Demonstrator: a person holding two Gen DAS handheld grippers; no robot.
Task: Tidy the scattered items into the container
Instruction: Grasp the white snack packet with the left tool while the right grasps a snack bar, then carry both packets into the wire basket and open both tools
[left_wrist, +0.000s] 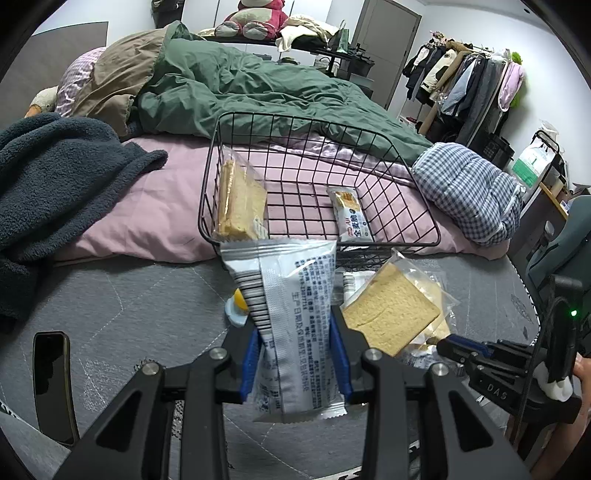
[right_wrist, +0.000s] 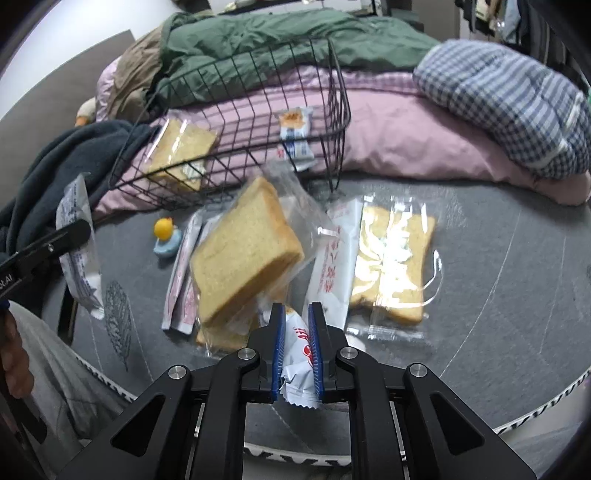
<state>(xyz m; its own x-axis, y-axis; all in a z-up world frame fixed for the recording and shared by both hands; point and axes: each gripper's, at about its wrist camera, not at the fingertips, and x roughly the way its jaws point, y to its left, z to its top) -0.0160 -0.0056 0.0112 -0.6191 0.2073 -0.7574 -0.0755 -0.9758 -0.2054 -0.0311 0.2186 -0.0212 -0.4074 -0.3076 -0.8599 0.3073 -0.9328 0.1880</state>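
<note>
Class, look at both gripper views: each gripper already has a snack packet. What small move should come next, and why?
Probably carry the left gripper forward and release its silver packet over the wire basket. Its pads already clamp that packet, and the basket stands just ahead, holding only a bread pack and a small snack. The right gripper, shut on a white packet, can follow.

A black wire basket (left_wrist: 321, 177) sits by a green duvet (left_wrist: 258, 92), pink sheet (left_wrist: 147, 214) and blue-checked pillow (left_wrist: 469, 192).

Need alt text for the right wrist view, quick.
The right claw is shut on a small white snack packet above a grey mat strewn with wrapped bread slices and sachets. Behind stands a black wire basket holding bread and a snack.
</note>
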